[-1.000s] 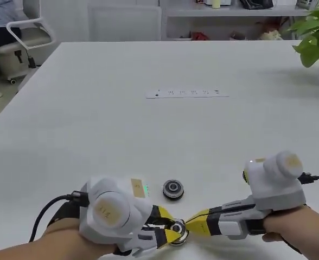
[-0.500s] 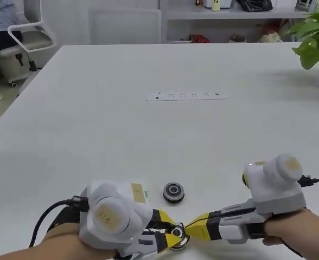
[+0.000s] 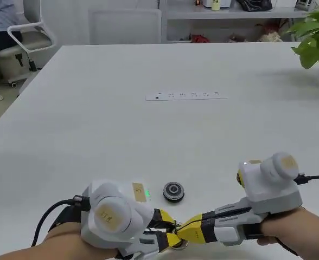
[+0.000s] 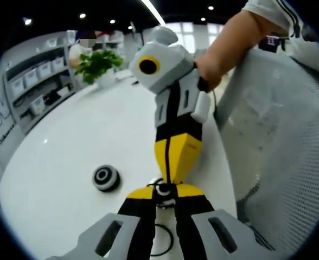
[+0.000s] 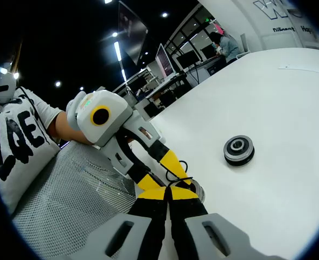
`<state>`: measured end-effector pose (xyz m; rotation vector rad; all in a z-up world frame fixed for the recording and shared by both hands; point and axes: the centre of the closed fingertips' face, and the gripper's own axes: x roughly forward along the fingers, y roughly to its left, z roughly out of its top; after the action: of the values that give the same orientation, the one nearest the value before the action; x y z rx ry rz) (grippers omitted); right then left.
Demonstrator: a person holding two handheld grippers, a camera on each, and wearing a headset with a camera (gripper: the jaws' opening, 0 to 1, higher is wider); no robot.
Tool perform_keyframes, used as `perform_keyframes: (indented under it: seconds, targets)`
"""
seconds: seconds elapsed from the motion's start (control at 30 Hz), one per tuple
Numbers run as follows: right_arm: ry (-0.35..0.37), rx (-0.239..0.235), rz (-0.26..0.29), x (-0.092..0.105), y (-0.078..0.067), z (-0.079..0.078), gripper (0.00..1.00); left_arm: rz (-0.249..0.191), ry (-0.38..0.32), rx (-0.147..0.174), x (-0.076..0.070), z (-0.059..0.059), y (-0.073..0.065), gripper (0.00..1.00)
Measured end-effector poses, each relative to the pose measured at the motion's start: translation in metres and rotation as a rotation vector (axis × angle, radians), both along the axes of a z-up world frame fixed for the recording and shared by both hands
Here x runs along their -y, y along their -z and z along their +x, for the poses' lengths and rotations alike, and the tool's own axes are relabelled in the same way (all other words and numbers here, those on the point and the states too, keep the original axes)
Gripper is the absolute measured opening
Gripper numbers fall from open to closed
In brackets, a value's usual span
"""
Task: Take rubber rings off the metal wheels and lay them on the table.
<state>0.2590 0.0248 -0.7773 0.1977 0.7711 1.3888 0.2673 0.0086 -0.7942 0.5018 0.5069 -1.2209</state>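
1. A chair point(image 3: 32, 33) stands off the bench's point(image 3: 121, 135) far left corner.
2. The left hand-held gripper point(image 3: 168, 233) is low at the near edge of the bench, with its jaws pointing right. In the left gripper view, its yellow tips point(image 4: 165, 192) are pinched on either side of a small metal wheel point(image 4: 164, 190).
3. This held wheel sits just above the bench surface, directly between the two opposed hand-held grippers.
4. A thin black rubber ring point(image 5: 180, 177) loops at the held wheel, partly stretched away from it. A further black arc shows under the left jaws in the left gripper view. Whether it lies on the bench cannot be told.
5. A second wheel point(image 3: 173, 190) rests flat on the bench just beyond the meeting jaw tips. It is apart from both hand-held grippers, and its dark ring is fitted around the rim.
6. A white power strip point(image 3: 186, 95) lies well beyond, near the middle of the bench.
7. The right hand-held gripper point(image 3: 184, 232) points left, tip to tip with the left one. In the right gripper view its jaws point(image 5: 168, 198) are pressed together, nipping the rubber ring at the held wheel.
8. A green plant point(image 3: 314, 35) stands at the far right edge.
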Motion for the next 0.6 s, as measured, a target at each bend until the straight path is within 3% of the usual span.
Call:
perform_keyframes:
  seconds: [0.27, 0.6]
  targets:
    - [0.056, 0.001, -0.010, 0.013, 0.007, 0.010, 0.00, 0.001, -0.001, 0.005, 0.000, 0.000, 0.000, 0.13]
    - [0.056, -0.004, -0.023, 0.017, 0.009, 0.007, 0.00, -0.008, -0.007, -0.007, 0.005, 0.001, 0.000, 0.14]
